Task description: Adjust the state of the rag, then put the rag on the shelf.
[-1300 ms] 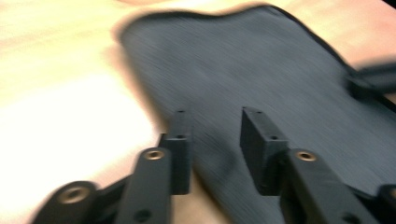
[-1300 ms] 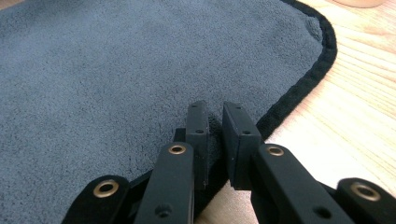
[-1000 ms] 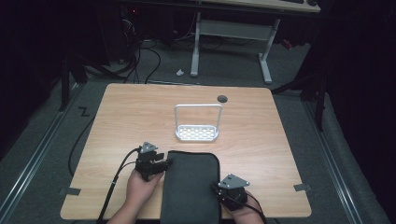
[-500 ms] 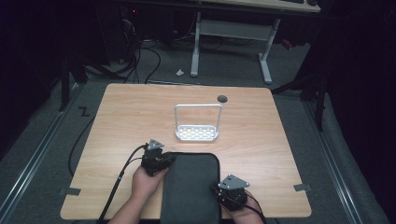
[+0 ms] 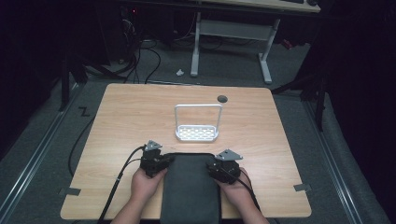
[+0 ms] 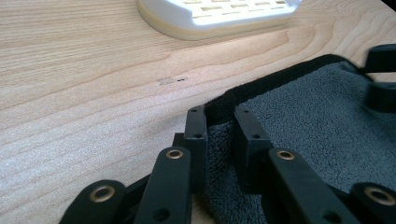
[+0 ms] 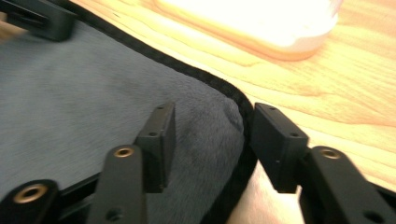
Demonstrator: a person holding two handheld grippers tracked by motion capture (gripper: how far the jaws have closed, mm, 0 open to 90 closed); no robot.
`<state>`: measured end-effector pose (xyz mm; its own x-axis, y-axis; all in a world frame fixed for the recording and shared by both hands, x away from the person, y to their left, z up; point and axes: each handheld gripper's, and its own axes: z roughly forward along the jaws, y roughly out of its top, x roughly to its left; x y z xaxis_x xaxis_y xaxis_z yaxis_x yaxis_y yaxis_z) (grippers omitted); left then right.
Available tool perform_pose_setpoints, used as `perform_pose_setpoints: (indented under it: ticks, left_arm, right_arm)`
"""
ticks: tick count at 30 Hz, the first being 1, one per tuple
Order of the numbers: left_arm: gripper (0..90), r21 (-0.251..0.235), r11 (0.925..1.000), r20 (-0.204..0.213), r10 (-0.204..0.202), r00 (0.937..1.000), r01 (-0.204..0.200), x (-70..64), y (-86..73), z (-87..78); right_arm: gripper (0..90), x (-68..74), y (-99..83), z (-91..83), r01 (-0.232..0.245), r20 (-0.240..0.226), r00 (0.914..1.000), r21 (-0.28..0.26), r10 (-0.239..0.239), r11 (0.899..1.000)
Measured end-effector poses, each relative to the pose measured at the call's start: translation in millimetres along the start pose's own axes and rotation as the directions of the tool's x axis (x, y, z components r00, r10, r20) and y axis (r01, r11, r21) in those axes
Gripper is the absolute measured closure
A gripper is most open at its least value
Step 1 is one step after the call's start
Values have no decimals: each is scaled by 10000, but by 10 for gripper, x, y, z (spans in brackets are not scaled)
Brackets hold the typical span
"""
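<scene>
A light wooden table (image 5: 126, 121) takes up most of the high view, with dark floor and cables around it. A dark grey towel (image 5: 190, 186) with a black hem lies flat on the near middle of the table, its near end running off the near edge. Just beyond the towel's far edge stands a small white rack (image 5: 197, 132), a slotted base with a tall wire loop rising from it. Farther off, near the table's far edge, is a small dark round spot (image 5: 222, 99).

Two hands come in from the near side, each holding a black gripper. The left gripper (image 5: 164, 161) sits at the towel's far left corner. In the left gripper view its jaws stand narrow, with the corner's hem (image 6: 219, 109) pinched up between them. The right gripper (image 5: 212, 168) sits at the towel's far right corner. In the right gripper view its jaws are apart, one resting on the towel and one just outside the hem, straddling the corner without closing on it.
</scene>
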<state>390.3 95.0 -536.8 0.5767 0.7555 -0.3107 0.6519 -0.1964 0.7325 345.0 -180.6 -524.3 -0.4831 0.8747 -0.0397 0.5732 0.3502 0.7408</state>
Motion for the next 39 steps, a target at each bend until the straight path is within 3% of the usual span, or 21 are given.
perform_pose_setpoints:
  ticks: [9, 13, 16, 26, 36, 39]
  left_arm:
    - [757, -12, 10000, 78, -93, 9999, 93, 11, -4, -6]
    - [755, -26, 10000, 53, -90, 9999, 90, 8, -5, -6]
    - [756, -36, 9999, 43, -103, 9999, 103, 4, -8, -6]
    - [774, -37, 10000, -38, -75, 10000, 74, -3, -10, -9]
    - [785, -184, 9997, 41, -170, 9998, 171, 6, -20, -40]
    - [795, -420, 9988, -140, 242, 9996, -248, -32, -24, -58]
  right_arm:
    - [454, -32, -21, 57, -363, 91, 9993, 88, 362, 9993]
    - [451, -69, -34, 74, -697, -118, 9975, 96, 698, 9975]
    - [477, -47, -37, 71, -781, -90, 9969, 76, 782, 9969]
    - [756, 10, -25, 68, -848, -600, 9946, 50, 849, 9964]
    - [786, 19, -22, 39, -832, -676, 9944, -257, 813, 9962]
    - [786, 41, -10, -11, -707, -598, 9959, -551, 674, 9960]
